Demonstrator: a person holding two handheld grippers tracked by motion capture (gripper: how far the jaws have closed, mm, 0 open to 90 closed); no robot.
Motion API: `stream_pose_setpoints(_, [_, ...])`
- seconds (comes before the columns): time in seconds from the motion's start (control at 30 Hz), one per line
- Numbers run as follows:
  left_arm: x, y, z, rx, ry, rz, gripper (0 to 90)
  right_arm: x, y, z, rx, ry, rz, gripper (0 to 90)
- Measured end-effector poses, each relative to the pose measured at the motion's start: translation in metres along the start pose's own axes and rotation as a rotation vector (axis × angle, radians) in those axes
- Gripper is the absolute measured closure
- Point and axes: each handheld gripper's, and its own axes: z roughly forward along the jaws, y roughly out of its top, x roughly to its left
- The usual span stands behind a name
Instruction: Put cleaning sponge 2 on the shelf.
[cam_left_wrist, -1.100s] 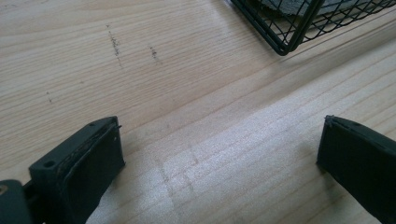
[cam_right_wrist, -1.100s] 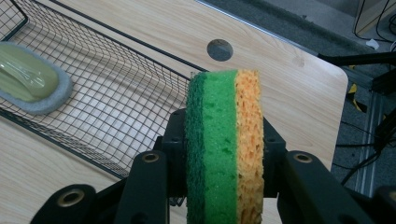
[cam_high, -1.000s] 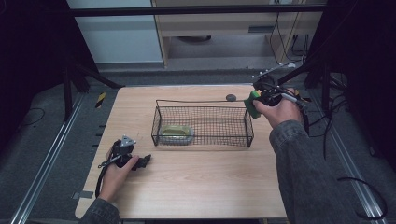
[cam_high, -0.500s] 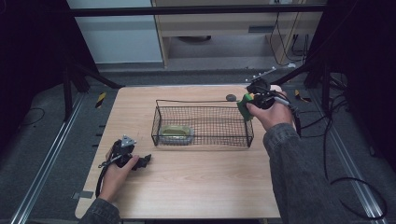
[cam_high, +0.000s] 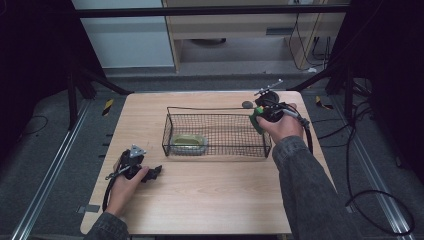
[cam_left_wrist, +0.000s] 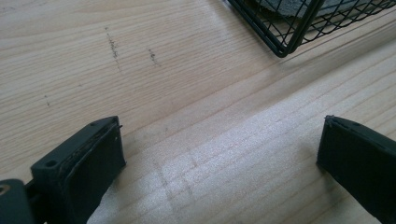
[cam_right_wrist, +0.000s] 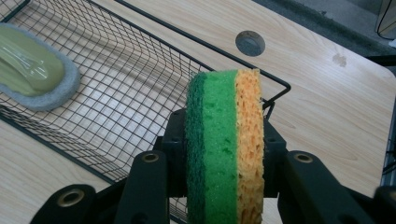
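change: right tool (cam_high: 258, 119) has carried the sponge (cam_right_wrist: 224, 140) inward from off the tabletop (cam_high: 210, 200) edge to the wire basket's (cam_high: 215, 150) right end, so a drop-in looks close | right tool: clamped on sponge | left tool (cam_high: 152, 172): wide open, empty, resting on tabletop | count: 1 sponge, 1 basket, 1 green scrubber (cam_high: 187, 143) inside

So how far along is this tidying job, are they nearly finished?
One item looks done: a green scrubber with a grey pad already lies inside the wire basket. In hand now is a green and yellow sponge, clamped in the right gripper above the basket's right end. Left to do: lower it in and let go. The left gripper rests open on the table.
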Motion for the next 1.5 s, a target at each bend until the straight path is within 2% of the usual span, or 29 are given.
stream_pose_setpoints(0.37, [0.000, 0.000, 0.000, -0.001, -0.003, 0.002, 0.0, 0.001, -0.005, 0.027, 0.036, 0.005, 0.019, 64.7])
stream_pose_setpoints(0.53, [0.000, 0.000, 0.000, -0.001, -0.003, 0.003, 0.0, -0.003, -0.008, 0.032, 0.044, -0.010, 0.014, 64.7])
stream_pose_setpoints(0.97, [0.000, 0.000, 0.000, -0.001, -0.004, 0.003, 0.0, -0.011, -0.015, 0.042, 0.067, -0.016, 0.022, 64.6])
stream_pose_setpoints(1.5, [0.000, 0.000, 0.000, -0.002, -0.005, 0.005, 0.0, -0.006, -0.019, 0.057, 0.094, -0.008, 0.020, 64.6])
